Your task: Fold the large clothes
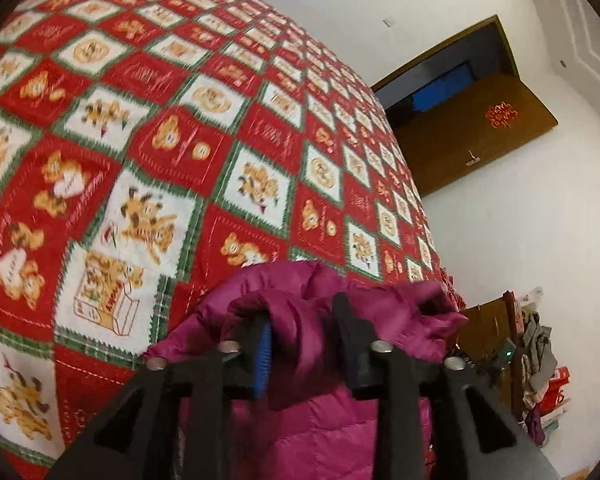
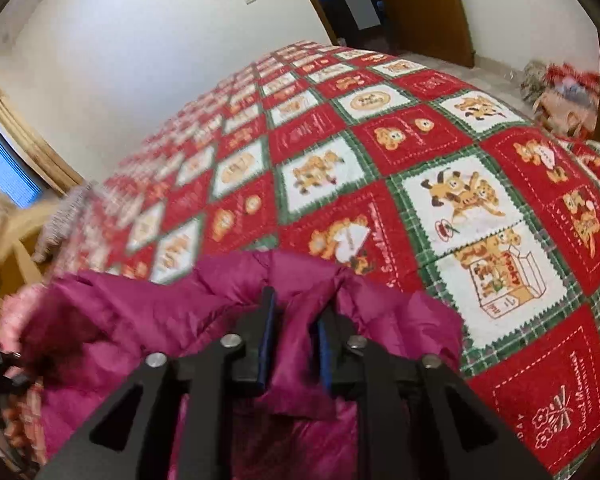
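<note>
The left gripper [image 1: 302, 332] has its fingers [image 1: 262, 356] pinching a bunched fold of the magenta jacket [image 1: 332, 432]; the cloth fills the gap between them and spills over both tips. The right gripper [image 2: 296, 336] does the same, its fingers [image 2: 266, 336] closed on a ridge of the same jacket [image 2: 148, 320]. The jacket hangs from both grips over the near edge of the bed [image 2: 380, 152], its upper edge stretched between the two grippers and the rest dropping below the cameras.

It looks like a quilted, puffy jacket with a shiny shell: light for its bulk, soft, with no stiffness to hold a shape, and probably slippery. A thin pinch of shell alone may slide out, so I judge it safer to hold at thick, seamed places such as shoulders, collar or hem, gathering padding as well as skin. Its loft will likely make folds spring open unless pressed flat on the bed.

Counted: one jacket, two grippers, one bed under a red, white and green patchwork cover [image 1: 172, 128].
</note>
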Tool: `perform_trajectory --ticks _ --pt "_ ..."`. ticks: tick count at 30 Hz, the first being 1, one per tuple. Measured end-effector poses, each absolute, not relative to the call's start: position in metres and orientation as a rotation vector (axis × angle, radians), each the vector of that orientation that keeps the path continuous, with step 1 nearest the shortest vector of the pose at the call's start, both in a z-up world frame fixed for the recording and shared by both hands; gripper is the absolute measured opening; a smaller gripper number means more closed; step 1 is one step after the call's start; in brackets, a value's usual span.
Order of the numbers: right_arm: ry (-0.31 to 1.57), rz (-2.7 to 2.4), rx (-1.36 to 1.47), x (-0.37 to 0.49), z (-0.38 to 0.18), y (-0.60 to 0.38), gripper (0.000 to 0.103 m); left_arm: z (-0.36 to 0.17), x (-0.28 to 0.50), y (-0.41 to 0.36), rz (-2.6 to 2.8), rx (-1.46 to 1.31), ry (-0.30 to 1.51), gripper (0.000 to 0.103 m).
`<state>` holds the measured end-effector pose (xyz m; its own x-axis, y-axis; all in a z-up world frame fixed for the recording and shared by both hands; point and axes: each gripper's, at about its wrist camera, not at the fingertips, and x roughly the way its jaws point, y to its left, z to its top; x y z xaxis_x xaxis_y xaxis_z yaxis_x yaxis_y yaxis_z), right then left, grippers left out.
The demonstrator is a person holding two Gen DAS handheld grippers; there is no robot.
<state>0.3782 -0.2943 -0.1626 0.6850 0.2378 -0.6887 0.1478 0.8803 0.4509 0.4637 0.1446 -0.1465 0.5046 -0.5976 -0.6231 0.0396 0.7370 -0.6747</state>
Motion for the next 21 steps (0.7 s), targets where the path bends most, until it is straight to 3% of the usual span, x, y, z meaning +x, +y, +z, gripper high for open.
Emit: perform_trajectory --ticks 1,2,3,4,5,6,10,12,17,19,21 --pt "0.803 0.055 0.524 0.374 -0.155 -0.299 0.048 -0.141 0.464 0.145 -0.420 -0.656 0.961 0.039" --pt "0.772 0.051 0.529 0.368 -0.145 -0.303 0.060 -0.135 0.464 0.148 -0.416 -0.664 0.949 0.048" --pt "0.735 0.038 0.517 0.359 -0.133 -0.307 0.082 -0.133 0.465 0.150 -0.406 -0.671 0.942 0.061" --pt "0.705 0.028 0.501 0.353 -0.124 -0.308 0.087 -0.130 0.466 0.154 -0.376 -0.661 0.927 0.069" --pt "0.673 0.019 0.473 0.346 -0.112 -0.310 0.087 -0.125 0.466 0.157 -0.329 -0.636 0.912 0.076" --pt "0.657 0.010 0.437 0.339 -0.101 -0.309 0.086 -0.122 0.467 0.161 -0.289 -0.618 0.897 0.076" --pt "0.646 0.026 0.270 0.332 -0.072 -0.285 0.054 -0.097 0.461 0.155 -0.143 -0.501 0.808 0.076" --pt "0.686 0.106 0.183 0.341 -0.067 -0.251 0.046 -0.084 0.456 0.126 -0.167 -0.379 0.795 0.076" --pt "0.753 0.188 -0.055 0.385 -0.089 -0.151 0.044 -0.099 0.447 0.037 -0.160 -0.091 0.820 0.076" --pt "0.795 0.192 -0.062 0.401 -0.112 -0.136 0.033 -0.117 0.454 0.028 -0.147 -0.063 0.836 0.076" --pt "0.848 0.149 -0.076 0.418 -0.141 -0.125 0.030 -0.135 0.460 0.025 -0.062 -0.004 0.833 0.076"
